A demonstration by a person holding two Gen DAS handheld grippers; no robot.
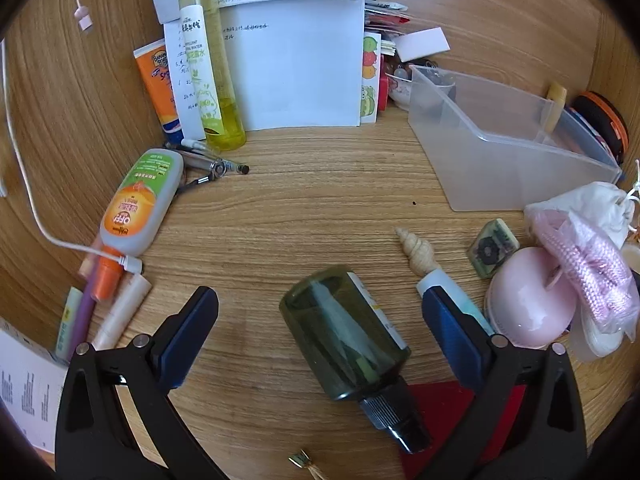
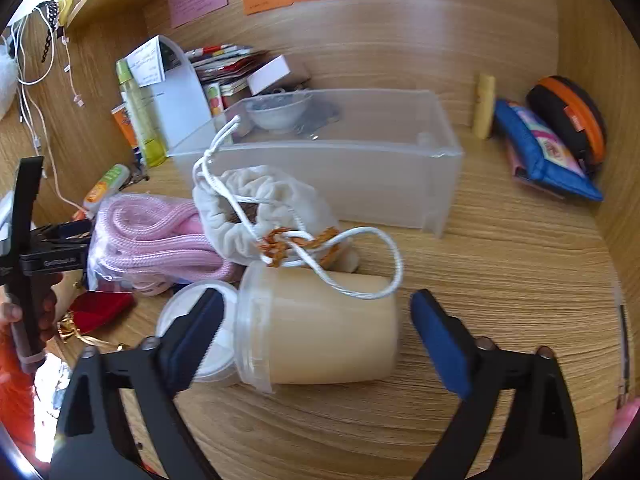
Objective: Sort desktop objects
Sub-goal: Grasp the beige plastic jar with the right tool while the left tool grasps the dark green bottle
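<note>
The left hand-held gripper (image 1: 320, 316) stands with its jaws spread wide over the wooden tabletop (image 1: 320, 200), holding nothing. A dark green bottle (image 1: 344, 332) lies on its side between the fingers, touching neither pad, its black cap (image 1: 394, 420) pointing back toward the camera. A red pouch (image 1: 440, 396) lies just beside the cap. Past the bottle's base, to the right, lie a pale spiral shell (image 1: 416, 252) and a white tube (image 1: 452, 296); further right sits a pink round object (image 1: 528, 296). Left of the bottle, well apart, an orange-labelled repellent bottle (image 1: 140, 204) lies flat. Beyond the green bottle, to the right, stands the clear plastic bin (image 1: 500, 148); to the left, at the back, a tall yellow spray bottle (image 1: 208, 60) leans against papers (image 1: 296, 72).

The right hand-held gripper (image 2: 316, 320) is also open, jaws wide and gripping nothing. A cream-coloured jar (image 2: 332, 332) lies on its side between the fingers, its white lid (image 2: 188, 320) behind the left pad; whether that pad touches the jar I cannot tell. Just behind the jar sits a white drawstring bag (image 2: 276, 200), its cord looping over the jar. Left of the bag lies a bag of pink cord (image 2: 156, 236). Beyond the jar the same clear bin shows, with a small bowl (image 2: 280, 114) behind it. Far right of the jar, a blue pouch (image 2: 544, 152) and an orange-and-black case (image 2: 568, 120) rest by the wall.
</note>
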